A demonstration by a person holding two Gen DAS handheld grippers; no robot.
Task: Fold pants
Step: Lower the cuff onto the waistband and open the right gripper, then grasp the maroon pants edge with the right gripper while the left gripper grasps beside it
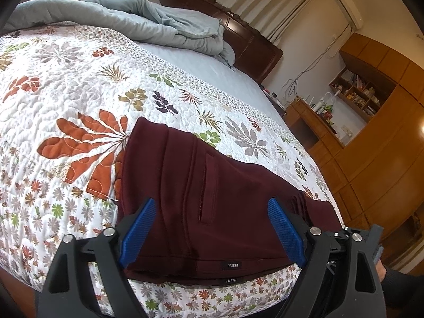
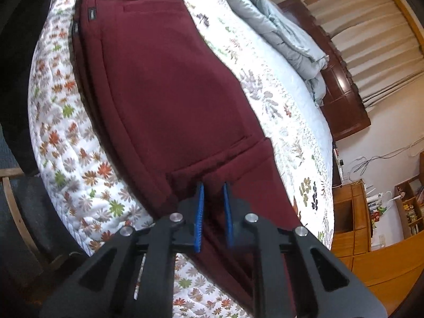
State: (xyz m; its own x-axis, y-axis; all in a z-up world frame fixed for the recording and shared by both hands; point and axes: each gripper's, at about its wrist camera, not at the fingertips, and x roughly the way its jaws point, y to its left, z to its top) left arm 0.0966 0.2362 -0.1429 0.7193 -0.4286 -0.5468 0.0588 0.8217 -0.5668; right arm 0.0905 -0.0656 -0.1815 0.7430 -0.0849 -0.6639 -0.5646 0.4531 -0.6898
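Now pants lie pinched in right gripper.

- One pair of maroon pants, folded on the floral quilt.
- Two black labels at the pants' waistband.
- One grey-blue duvet, bunched beyond the quilt.
- One dark headboard behind the duvet.
- Two grippers, left gripper and right gripper, over the pants.
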